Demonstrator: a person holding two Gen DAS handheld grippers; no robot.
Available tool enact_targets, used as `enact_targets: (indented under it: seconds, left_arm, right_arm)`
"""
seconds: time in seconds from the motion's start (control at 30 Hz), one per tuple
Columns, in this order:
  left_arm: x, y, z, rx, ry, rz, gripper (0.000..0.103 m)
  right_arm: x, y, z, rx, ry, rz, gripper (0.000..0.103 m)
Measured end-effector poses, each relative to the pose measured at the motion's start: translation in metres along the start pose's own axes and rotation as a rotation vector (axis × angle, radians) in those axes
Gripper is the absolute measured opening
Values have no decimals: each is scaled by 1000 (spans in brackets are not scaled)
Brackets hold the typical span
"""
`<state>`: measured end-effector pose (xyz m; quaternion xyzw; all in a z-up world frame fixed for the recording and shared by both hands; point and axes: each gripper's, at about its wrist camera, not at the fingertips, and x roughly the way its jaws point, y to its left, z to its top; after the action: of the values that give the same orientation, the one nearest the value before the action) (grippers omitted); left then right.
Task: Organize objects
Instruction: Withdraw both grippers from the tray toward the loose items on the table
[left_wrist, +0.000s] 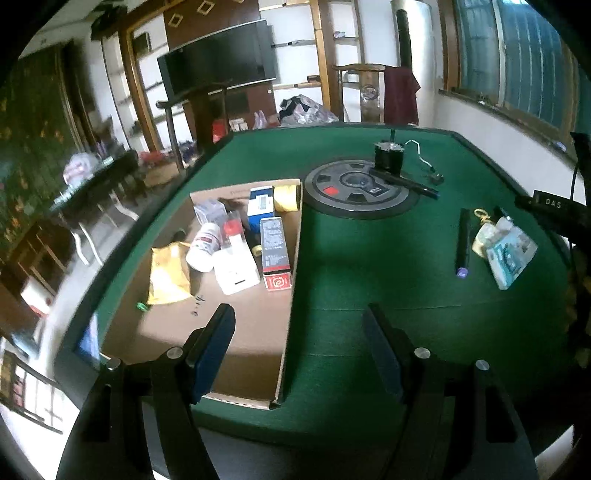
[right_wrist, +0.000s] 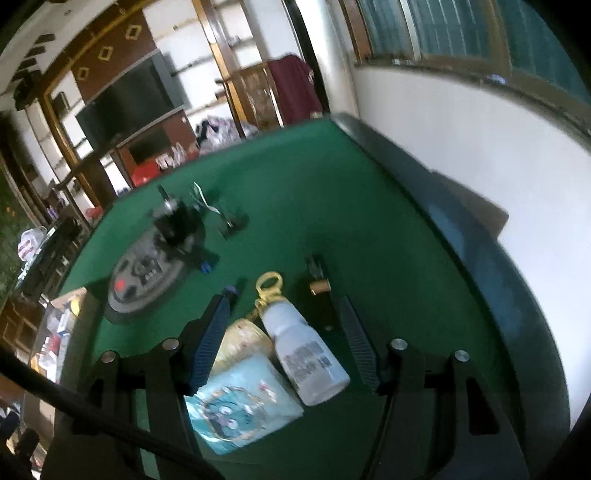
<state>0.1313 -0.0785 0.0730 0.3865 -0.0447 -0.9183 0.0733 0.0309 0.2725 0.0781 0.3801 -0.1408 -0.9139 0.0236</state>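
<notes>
A shallow cardboard box lay on the green felt table, its right wall just beside the round grey panel at the table's middle. Its far half held about nine things: one white bottle, one yellow packet, one white box, one tall grey carton, one red card pack, one blue box and one yellow roll among them; the near half was bare cardboard. Labels there were too blurred to read.

The left gripper hung with jaws wide apart, empty, straddling the box's right wall.

The right gripper was spread wide above three touching items: one white bottle, one blue pictured pack and one yellowish bundle; it gripped none. Open felt ran rightward to the table's dark rim. From the left view, one black pen lay beside that cluster, and white letters "DAS" showed at the right.
</notes>
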Motion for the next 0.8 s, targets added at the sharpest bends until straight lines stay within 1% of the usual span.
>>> enact_targets:
  seconds: [0.1,0.23,0.33,0.47,0.6,0.67,0.77,0.8]
  left_arm:
    - [1,-4,0,15,4,8,66]
    - [6,-7,0,25,18,6,66]
    - [7,-10,-2,27,25,3,66]
    - [9,-9,-2,25,33,-1,66]
    - [11,-7,-4,11,47,-19,66]
    - [13,-7,-5,5,53,-25,66]
    - [14,-6,-6,5,56,-31,66]
    - [14,-5,-6,3,58,-36,66]
  right_arm:
    - [6,-12,-6,30,37,9,62]
    - [11,-15,-10,22,68,9,62]
    - [14,-10,-15,-2,89,29,62]
    - [18,6,-22,-55,117,53,63]
    - [21,26,-30,-86,156,130,63]
    - [23,41,-37,-109,188,192,63]
    - [26,70,-52,-158,253,309,63]
    - [26,78,-56,-175,265,329,63]
